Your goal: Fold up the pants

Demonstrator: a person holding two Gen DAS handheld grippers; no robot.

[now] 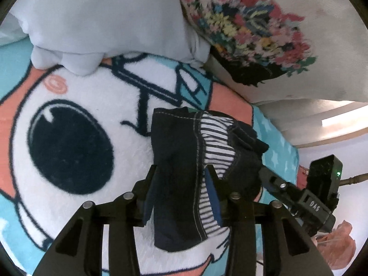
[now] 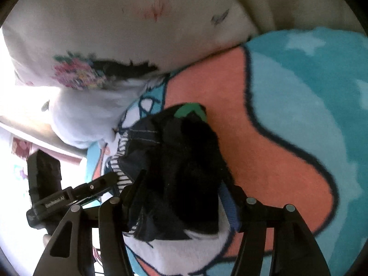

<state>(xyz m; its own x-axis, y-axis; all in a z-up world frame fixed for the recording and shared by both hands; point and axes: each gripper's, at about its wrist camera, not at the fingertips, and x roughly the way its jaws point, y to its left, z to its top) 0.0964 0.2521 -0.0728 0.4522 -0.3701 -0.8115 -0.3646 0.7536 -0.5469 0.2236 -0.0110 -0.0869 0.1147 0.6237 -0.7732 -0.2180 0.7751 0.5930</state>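
Navy pants [image 1: 184, 172] are seen already folded into a small bundle on the blanket [image 1: 76, 87]. It sits between the slack fingers of both left gripper [image 1: 181, 179] and right gripper [image 2: 184, 184], neither visibly clamping it. Little beyond letting go appears left.

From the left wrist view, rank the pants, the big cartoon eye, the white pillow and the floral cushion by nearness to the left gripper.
1. Pants: between the left gripper fingers.
2. Cartoon eye: on the blanket, left.
3. White pillow: upper left, beyond the eye.
4. Floral cushion: upper right; roughly level with the pillow, too close to call.
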